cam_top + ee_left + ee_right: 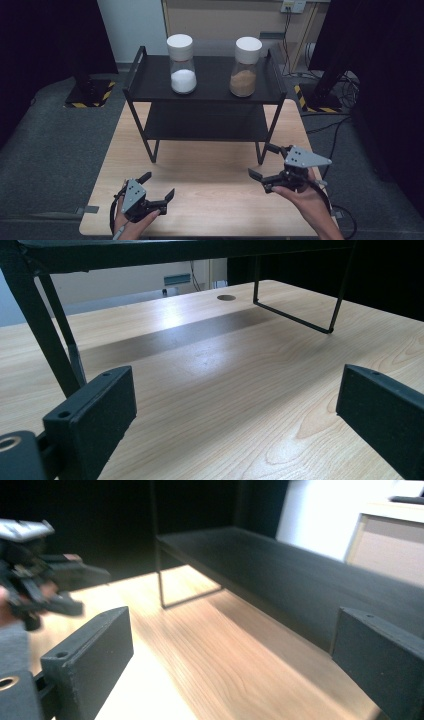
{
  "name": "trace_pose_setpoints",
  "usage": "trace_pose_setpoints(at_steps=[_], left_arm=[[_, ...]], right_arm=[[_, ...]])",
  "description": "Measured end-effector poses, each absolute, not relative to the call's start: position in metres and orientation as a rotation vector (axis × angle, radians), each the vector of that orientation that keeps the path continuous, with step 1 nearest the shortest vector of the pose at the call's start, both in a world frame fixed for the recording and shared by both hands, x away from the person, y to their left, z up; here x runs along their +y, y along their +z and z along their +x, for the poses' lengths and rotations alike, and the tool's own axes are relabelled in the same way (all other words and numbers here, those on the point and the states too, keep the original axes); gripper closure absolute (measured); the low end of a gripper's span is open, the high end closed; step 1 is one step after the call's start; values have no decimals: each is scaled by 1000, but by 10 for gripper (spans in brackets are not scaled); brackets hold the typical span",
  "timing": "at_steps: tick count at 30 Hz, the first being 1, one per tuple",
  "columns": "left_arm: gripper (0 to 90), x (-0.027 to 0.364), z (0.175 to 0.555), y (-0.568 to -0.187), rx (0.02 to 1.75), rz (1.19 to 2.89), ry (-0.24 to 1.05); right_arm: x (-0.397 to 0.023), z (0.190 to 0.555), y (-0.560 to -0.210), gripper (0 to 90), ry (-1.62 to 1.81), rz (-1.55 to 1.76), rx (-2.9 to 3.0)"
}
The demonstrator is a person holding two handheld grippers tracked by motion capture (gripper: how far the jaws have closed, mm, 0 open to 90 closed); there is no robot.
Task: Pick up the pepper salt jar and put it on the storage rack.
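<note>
A black two-tier shelf rack [150,95] stands at the far side of the wooden table [210,180]. On its top shelf are two glass jars with white lids: one with white powder [182,65] at left, one with brown powder [245,67] at right. My left gripper [160,187] is open near the table's front left, held by a hand, empty. My right gripper [265,161] is open near the rack's front right leg, also empty. The left gripper view looks under the rack [50,340] across bare wood. In the right gripper view, the rack's lower shelf [280,575] lies ahead and the other gripper [35,575] at left.
The table stands on grey carpet. Black stands with yellow-striped bases [90,95] flank the rack on the floor behind. Cables [335,130] run along the floor at right. A round cable hole [226,297] sits in the table's far part.
</note>
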State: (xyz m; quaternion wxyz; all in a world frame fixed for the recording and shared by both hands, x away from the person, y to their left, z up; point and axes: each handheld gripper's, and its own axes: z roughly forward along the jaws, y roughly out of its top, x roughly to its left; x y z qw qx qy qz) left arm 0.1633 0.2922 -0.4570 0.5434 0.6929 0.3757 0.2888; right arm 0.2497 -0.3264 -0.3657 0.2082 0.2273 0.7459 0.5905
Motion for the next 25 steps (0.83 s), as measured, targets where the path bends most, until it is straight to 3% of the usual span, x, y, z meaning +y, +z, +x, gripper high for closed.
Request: trace_pose_setpoints(at_steps=[6, 12, 25], left_arm=[[19, 291, 162, -458, 901, 1638, 692], [19, 289, 162, -459, 898, 1646, 694], [19, 288, 163, -460, 896, 1648, 690]], right_arm=[[-341, 232, -410, 40, 1629, 753, 2030], [-353, 220, -434, 39, 1606, 819, 1996], [-359, 205, -448, 38, 1586, 849, 1980]])
